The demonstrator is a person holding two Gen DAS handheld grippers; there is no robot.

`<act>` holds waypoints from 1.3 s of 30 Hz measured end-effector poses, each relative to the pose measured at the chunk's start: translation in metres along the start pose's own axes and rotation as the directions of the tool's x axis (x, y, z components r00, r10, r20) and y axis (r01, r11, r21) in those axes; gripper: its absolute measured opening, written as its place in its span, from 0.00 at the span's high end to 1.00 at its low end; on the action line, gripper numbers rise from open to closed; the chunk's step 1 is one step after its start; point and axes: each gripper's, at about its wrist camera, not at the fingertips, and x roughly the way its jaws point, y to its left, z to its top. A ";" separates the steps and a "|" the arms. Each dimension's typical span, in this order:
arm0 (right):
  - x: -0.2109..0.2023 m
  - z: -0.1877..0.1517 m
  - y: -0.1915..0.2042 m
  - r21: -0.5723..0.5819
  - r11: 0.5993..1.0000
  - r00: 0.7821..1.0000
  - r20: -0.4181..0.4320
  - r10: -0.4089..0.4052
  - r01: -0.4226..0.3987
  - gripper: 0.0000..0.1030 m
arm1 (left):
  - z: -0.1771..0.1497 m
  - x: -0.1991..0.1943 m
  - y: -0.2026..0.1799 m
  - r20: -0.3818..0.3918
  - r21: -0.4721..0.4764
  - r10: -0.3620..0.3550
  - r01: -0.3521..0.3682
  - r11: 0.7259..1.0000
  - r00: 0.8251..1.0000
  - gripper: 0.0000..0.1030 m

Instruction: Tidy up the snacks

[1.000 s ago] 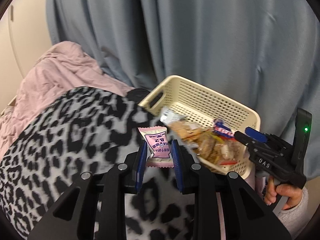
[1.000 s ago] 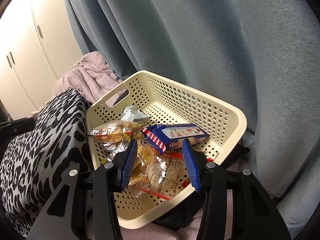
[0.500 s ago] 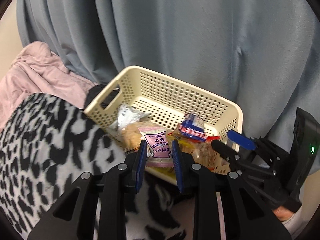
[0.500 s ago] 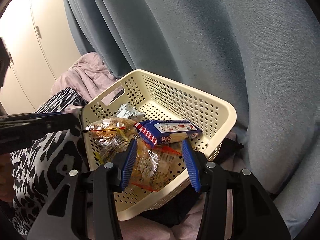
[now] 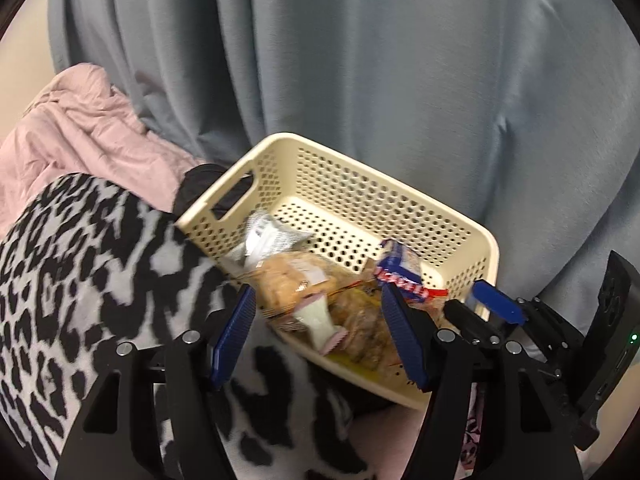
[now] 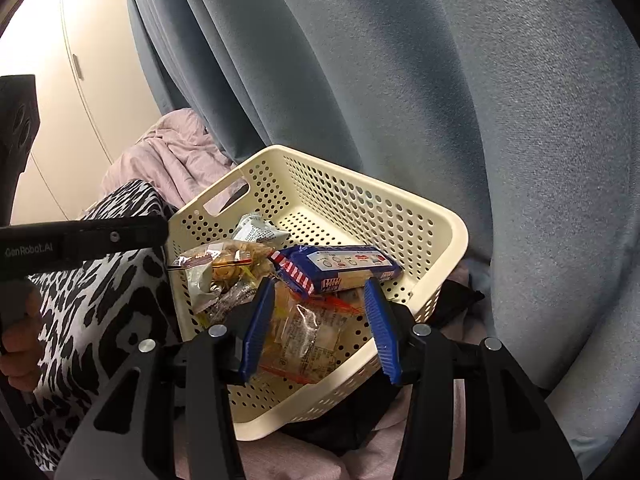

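A cream perforated basket [image 5: 400,204] [image 6: 404,216] holds several snack packets. My left gripper [image 5: 320,316] is open over the basket's near edge. The pink snack packet [image 5: 320,322] lies loose between its fingers, on the other snacks. A blue and red striped packet [image 5: 400,276] [image 6: 340,266] lies on top, with a clear cracker bag [image 6: 304,332] below it and a silver packet [image 5: 268,236] [image 6: 256,232] further back. My right gripper [image 6: 318,322] is open and empty at the basket's near side; it also shows in the left wrist view [image 5: 496,304].
A black and white leopard-print blanket [image 5: 80,264] [image 6: 112,280] lies left of the basket. A pink quilt [image 5: 84,136] is bunched behind it. A blue-grey curtain [image 5: 360,60] hangs right behind the basket. White cupboard doors [image 6: 80,80] stand at the far left.
My left gripper moved over the basket and opened, letting go of the pink snack packet, which now lies in the basket. The right gripper stayed open near the basket.
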 end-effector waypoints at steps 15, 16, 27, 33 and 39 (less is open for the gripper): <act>-0.019 0.006 0.011 -0.017 1.000 0.998 0.057 -0.002 0.003 0.32 | -0.013 -0.024 -0.005 0.098 0.105 0.232 -0.242 0.965 0.968 0.10; -0.020 0.006 0.011 -0.018 1.000 0.998 0.057 -0.003 0.004 0.32 | -0.014 -0.025 -0.006 0.103 0.109 0.238 -0.249 0.962 0.966 0.10; -0.037 0.007 0.016 -0.034 0.999 0.996 0.091 -0.003 0.006 0.21 | -0.027 -0.044 -0.024 0.184 0.186 0.329 -0.361 0.914 0.926 0.07; -0.048 0.007 0.020 -0.049 0.999 0.994 0.113 0.001 0.004 0.08 | -0.035 -0.056 -0.032 0.218 0.200 0.340 -0.383 0.902 0.915 0.06; -0.056 0.004 0.025 -0.072 0.997 0.993 0.119 0.004 0.004 0.03 | -0.040 -0.067 -0.033 0.241 0.189 0.363 -0.410 0.892 0.900 0.05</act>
